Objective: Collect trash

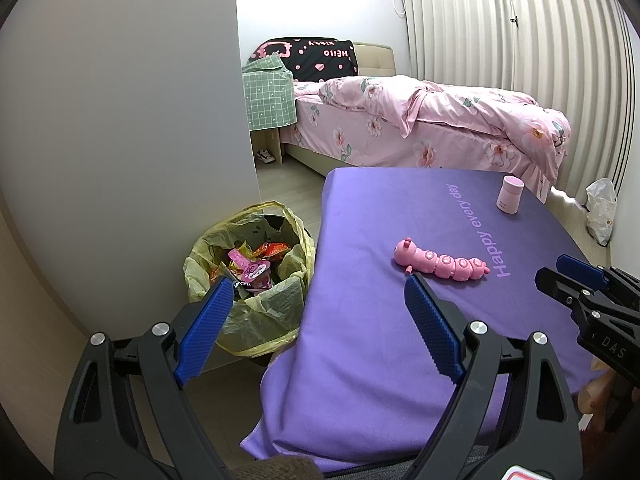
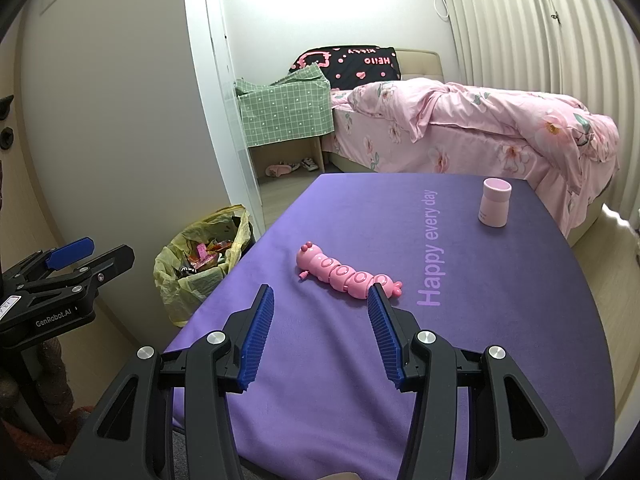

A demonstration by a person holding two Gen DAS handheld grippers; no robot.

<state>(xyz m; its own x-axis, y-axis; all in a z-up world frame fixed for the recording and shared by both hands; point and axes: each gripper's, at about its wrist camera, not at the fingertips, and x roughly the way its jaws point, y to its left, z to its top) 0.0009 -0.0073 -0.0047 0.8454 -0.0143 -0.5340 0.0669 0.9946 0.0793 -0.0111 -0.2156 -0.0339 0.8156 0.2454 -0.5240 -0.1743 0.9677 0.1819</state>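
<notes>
A bin lined with a yellow bag [image 1: 256, 280] stands on the floor left of the purple-covered table [image 1: 360, 340]; it holds several snack wrappers [image 1: 256, 268]. The bin also shows in the right wrist view [image 2: 200, 264]. My left gripper [image 1: 318, 292] is open and empty, over the table's left edge beside the bin. My right gripper [image 2: 322, 300] is open and empty above the table, just short of a pink caterpillar toy [image 2: 348, 274]. The toy also shows in the left wrist view [image 1: 440, 262].
A pink cup [image 2: 495, 202] stands upside down at the table's far right. A bed with pink floral bedding [image 2: 480, 128] lies behind the table. A white wall [image 1: 120, 140] stands left of the bin. A white plastic bag [image 1: 600, 210] sits on the floor far right.
</notes>
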